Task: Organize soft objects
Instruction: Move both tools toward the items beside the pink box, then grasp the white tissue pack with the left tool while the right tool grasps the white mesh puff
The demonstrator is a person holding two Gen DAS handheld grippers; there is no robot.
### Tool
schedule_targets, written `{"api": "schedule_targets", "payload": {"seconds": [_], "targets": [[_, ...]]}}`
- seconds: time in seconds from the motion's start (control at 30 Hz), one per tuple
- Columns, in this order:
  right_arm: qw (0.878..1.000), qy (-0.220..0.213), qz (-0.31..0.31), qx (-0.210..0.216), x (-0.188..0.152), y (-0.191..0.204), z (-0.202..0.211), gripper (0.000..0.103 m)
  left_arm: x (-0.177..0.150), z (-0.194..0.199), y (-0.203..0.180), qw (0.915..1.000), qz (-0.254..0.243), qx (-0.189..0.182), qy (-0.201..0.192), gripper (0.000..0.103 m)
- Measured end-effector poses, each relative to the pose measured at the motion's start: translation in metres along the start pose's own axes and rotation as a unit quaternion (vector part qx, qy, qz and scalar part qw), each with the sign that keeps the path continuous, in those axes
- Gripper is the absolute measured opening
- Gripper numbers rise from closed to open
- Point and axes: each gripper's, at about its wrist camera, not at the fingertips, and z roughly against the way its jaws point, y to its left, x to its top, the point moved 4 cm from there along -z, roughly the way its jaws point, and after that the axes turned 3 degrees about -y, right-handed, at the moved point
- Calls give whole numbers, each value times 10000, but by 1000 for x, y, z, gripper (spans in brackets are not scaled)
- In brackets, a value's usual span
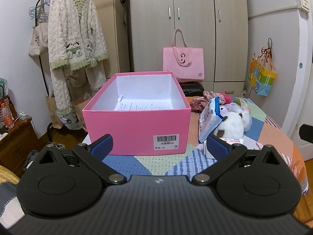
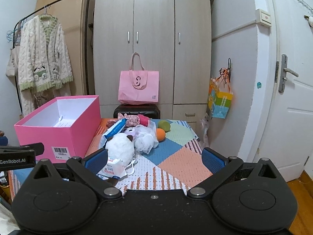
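Note:
An open pink box (image 1: 137, 125) stands on the patchwork table, with only a printed paper sheet (image 1: 140, 105) visible inside; it also shows in the right wrist view (image 2: 58, 131). Right of it lies a pile of soft things: a white plush toy (image 2: 121, 146), a white mesh puff (image 2: 145, 142), a blue-white pack (image 2: 115, 130), a tissue pack (image 2: 113, 169), floral and red fabric pieces (image 2: 137, 120), an orange ball (image 2: 160, 134) and a green ball (image 2: 164, 125). My left gripper (image 1: 159, 146) is open in front of the box. My right gripper (image 2: 154, 159) is open near the plush.
The table's patchwork cloth (image 2: 176, 156) ends close to a white door (image 2: 293, 117) on the right. A wardrobe (image 2: 152, 39) with a pink tote bag (image 2: 138, 86) on a black case stands behind. A clothes rack with a fleece robe (image 1: 76, 39) is at the left.

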Motion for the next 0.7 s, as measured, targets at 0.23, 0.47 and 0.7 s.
{"api": "schedule_targets", "payload": {"seconds": [0.23, 0.47, 0.7], "targets": [[10000, 0, 31, -7, -1, -2, -3, 103, -1, -2, 1, 10000, 11, -24, 44, 103], [9996, -236, -75, 160, 10, -23, 2, 103, 2, 1, 4, 9999, 67, -70, -54, 103], [9988, -157, 170, 431, 9, -25, -8, 103, -1, -9, -4, 9987, 160, -479, -107, 103]]}}
